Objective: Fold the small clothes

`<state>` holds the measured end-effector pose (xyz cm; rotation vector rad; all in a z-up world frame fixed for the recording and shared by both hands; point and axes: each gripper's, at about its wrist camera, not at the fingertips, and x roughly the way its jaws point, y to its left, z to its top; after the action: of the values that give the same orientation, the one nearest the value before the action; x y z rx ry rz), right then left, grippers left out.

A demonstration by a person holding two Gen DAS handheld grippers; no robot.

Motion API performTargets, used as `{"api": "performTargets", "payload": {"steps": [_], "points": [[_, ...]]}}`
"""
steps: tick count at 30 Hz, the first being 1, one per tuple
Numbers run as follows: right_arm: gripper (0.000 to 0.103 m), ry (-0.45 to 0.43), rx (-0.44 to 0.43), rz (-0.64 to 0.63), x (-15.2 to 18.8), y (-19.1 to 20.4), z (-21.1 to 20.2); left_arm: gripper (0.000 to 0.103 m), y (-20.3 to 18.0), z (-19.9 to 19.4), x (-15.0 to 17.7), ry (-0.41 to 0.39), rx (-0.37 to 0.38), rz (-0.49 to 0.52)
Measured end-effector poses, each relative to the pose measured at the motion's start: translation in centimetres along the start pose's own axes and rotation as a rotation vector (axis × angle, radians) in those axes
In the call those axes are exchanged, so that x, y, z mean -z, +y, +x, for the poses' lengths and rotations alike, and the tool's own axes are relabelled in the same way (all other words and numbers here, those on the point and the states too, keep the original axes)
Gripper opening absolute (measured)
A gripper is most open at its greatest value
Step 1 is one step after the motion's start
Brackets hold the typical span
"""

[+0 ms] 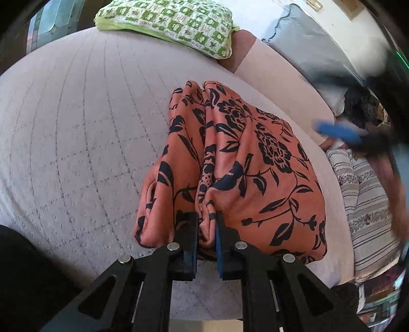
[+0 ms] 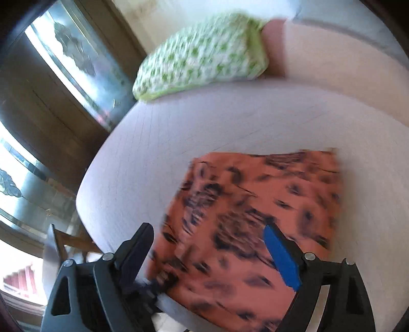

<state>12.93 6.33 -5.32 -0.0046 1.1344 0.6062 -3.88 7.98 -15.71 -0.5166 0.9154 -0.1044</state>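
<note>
**Left gripper clamped on folded garment; right gripper spread above it**

Left wrist view: Your left gripper (image 1: 206, 231) has its two black fingers with blue pads drawn close together, pinching a bunched fold at the near edge of the salmon-orange cloth garment with black floral print (image 1: 237, 163). The garment lies folded in a thick bundle on the pale grey quilted mattress (image 1: 76, 143), with a deep crease running away from the fingers. A green-and-white checked pillow (image 1: 168, 23) rests at the far end of the mattress. To the right, a striped grey-and-white fabric (image 1: 368, 201) lies beside the mattress edge. A blurred blue pad of your right gripper (image 1: 340, 132) shows at the right side, apart from the garment.

Right wrist view: Your right gripper (image 2: 207, 242) has its fingers spread wide, with nothing between them. It hangs over the near part of the garment (image 2: 255, 204), which lies flat as a rough rectangle on the mattress (image 2: 179, 132). The picture is motion-blurred, so contact cannot be judged. The pillow (image 2: 202, 56) sits at the far end. A glass-panelled wooden door (image 2: 64, 76) stands to the left.
</note>
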Motion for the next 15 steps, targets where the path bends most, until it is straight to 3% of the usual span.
{"api": "performTargets", "payload": {"steps": [2, 6, 7, 9, 11, 13, 15], "points": [[0.09, 0.068, 0.004, 0.019, -1.8, 1.1, 3.3, 0.012, -0.1, 0.1, 0.0, -0.006, -0.009, 0.024], [0.085, 0.191, 0.16, 0.068, -3.4, 0.8, 10.3, 0.012, -0.5, 0.2, 0.1, -0.012, -0.016, 0.057], [0.068, 0.224, 0.187, 0.081, -3.2, 0.4, 11.6, 0.012, -0.6, 0.3, 0.1, -0.014, -0.019, 0.066], [0.056, 0.232, 0.221, 0.067, -3.0, 0.2, 12.1, 0.012, -0.9, 0.4, 0.0, -0.019, -0.021, 0.078], [0.031, 0.22, 0.196, 0.082, -3.0, -0.4, 10.9, 0.012, -1.3, 0.2, -0.2, -0.035, -0.022, 0.092], [0.019, 0.18, 0.115, 0.141, -3.1, -1.4, 9.1, 0.012, -2.1, -0.9, -0.6, -0.092, -0.027, 0.123], [0.018, 0.136, 0.067, 0.16, -3.1, -1.6, 7.6, 0.012, -3.5, -3.0, -0.5, -0.18, -0.037, 0.187]]}}
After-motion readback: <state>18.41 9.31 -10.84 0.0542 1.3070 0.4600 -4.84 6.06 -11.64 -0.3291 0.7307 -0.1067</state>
